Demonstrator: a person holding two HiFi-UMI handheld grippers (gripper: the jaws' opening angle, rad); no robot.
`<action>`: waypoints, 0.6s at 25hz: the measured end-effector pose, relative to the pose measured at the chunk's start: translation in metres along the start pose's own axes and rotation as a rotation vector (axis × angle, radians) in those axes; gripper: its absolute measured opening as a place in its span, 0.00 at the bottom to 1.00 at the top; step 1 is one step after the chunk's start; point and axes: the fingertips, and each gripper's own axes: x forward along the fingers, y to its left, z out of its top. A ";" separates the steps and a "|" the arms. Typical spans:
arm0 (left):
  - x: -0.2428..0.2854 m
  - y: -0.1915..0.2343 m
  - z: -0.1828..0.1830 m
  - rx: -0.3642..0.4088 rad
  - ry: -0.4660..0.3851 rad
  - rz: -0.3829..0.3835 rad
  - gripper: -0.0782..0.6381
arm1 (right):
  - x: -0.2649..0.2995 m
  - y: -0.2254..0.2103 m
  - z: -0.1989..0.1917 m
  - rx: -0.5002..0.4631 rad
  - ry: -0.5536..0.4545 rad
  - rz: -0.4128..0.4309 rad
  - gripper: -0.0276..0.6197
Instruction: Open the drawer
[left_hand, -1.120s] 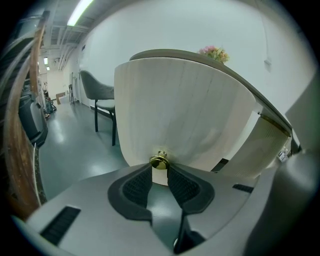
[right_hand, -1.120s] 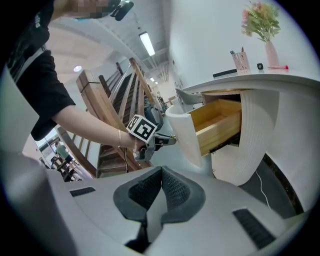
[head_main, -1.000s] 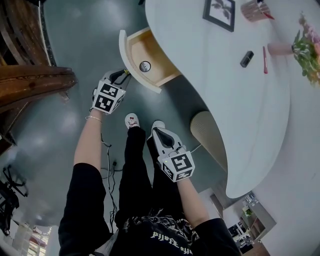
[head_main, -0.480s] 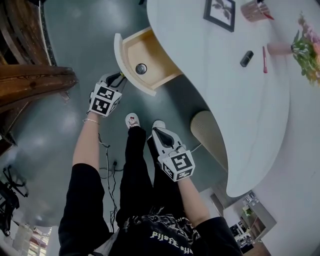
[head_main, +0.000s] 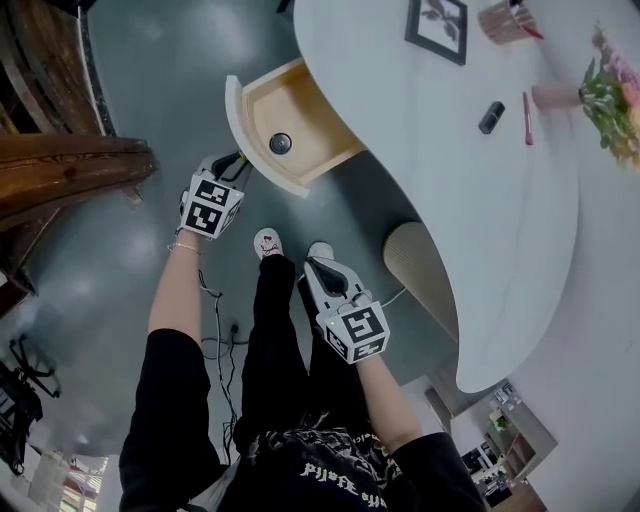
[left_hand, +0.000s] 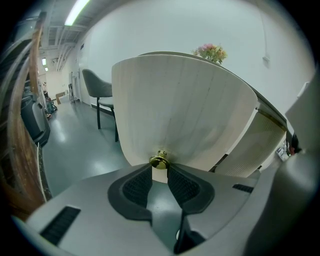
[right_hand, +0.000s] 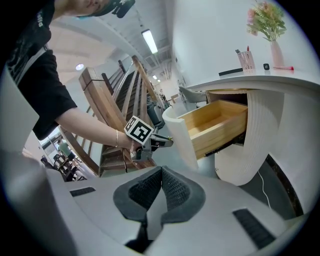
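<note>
The wooden drawer (head_main: 300, 120) stands pulled out from the white desk (head_main: 450, 170), and a small round object (head_main: 281, 143) lies inside it. Its curved white front (left_hand: 180, 105) fills the left gripper view, with a brass knob (left_hand: 159, 160) at the lower edge. My left gripper (left_hand: 159, 168) is shut on that knob, which sits at the tips of the pads. In the head view the left gripper (head_main: 240, 161) meets the drawer front (head_main: 238, 120). My right gripper (head_main: 311, 263) hangs over the person's legs, shut and empty, and its pads (right_hand: 170, 187) touch.
On the desk are a picture frame (head_main: 438, 25), a pen cup (head_main: 508, 20), a dark small object (head_main: 491, 117), a red pen (head_main: 528, 118) and a vase of flowers (head_main: 600, 95). A wooden staircase (head_main: 60, 165) stands left. A ribbed desk leg (head_main: 415, 265) is near the right gripper.
The drawer has slid a little further out of the desk, with my left gripper moving back along with its front. The right gripper has stayed put.
</note>
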 end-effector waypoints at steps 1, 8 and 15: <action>-0.001 0.000 -0.001 -0.002 0.001 -0.001 0.26 | 0.001 0.001 -0.001 0.000 0.002 0.000 0.08; -0.006 0.003 -0.006 -0.017 0.003 -0.004 0.26 | 0.005 0.007 0.000 0.003 0.008 0.003 0.08; -0.008 0.004 -0.008 -0.008 0.005 0.008 0.26 | 0.010 0.008 0.001 0.016 0.008 0.003 0.08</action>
